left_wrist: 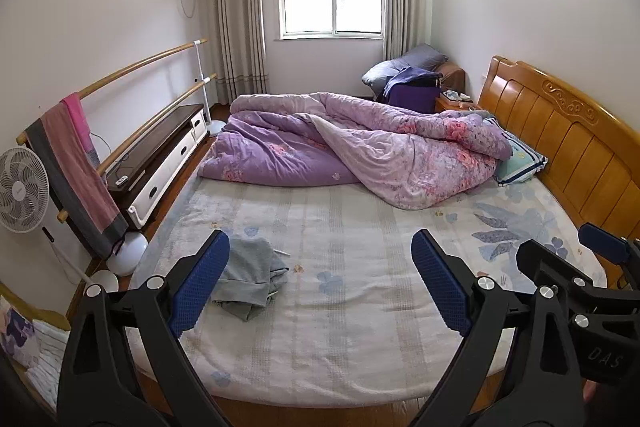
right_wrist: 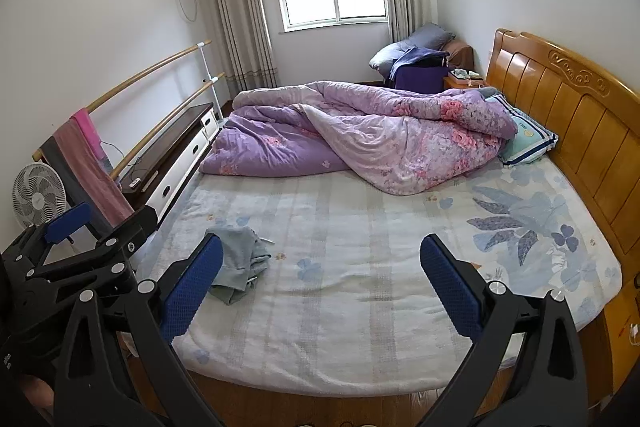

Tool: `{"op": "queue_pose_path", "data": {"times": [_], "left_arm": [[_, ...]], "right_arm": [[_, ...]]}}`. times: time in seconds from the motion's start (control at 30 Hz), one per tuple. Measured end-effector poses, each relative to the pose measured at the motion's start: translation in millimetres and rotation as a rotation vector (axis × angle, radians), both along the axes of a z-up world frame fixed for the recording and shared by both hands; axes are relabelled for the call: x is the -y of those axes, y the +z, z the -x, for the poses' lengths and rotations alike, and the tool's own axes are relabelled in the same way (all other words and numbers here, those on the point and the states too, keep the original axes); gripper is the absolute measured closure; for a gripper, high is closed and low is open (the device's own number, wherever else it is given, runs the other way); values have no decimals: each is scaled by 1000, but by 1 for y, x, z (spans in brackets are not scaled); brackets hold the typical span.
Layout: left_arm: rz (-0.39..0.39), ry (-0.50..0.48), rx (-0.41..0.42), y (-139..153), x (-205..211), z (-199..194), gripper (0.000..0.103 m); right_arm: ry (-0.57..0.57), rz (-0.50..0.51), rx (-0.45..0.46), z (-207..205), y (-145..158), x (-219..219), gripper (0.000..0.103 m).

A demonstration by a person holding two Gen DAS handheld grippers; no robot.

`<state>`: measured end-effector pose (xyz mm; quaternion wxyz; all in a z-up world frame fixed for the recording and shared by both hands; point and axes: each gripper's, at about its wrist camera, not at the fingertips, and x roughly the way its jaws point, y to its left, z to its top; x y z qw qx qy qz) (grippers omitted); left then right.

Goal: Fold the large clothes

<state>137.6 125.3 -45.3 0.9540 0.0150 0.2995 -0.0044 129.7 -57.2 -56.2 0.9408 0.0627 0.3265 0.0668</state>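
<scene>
A crumpled grey-green garment (left_wrist: 252,277) lies on the near left part of the bed (left_wrist: 340,327); in the right wrist view it (right_wrist: 238,261) lies just beyond my right gripper's left finger. My left gripper (left_wrist: 320,263) is open and empty, held above the near side of the bed, with its left finger overlapping the garment's edge in the picture. My right gripper (right_wrist: 322,265) is open and empty, beside the left one. The right gripper shows at the right edge of the left wrist view (left_wrist: 592,259), and the left gripper at the left of the right wrist view (right_wrist: 80,231).
A bunched purple floral duvet (left_wrist: 360,143) covers the far half of the bed. A pillow (left_wrist: 520,159) lies against the wooden headboard (left_wrist: 560,143). Left of the bed stand a low cabinet (left_wrist: 160,163), a rail with towels (left_wrist: 72,163) and a fan (left_wrist: 22,185).
</scene>
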Motion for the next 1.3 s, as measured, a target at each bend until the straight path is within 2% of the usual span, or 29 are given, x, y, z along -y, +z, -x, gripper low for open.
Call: {"op": "queue_pose_path", "data": {"times": [0.63,0.87,1.3], "left_arm": [[-9,17,7,2,3,6,10],[18,7,9,4,2,2,10],[21,3,6,3,3,-5,10]], "right_arm": [[-1,11,-8,4,5,0,8],[5,14,-11,2,5,6,8],[8,24,-22,-10,6,18,8]]}}
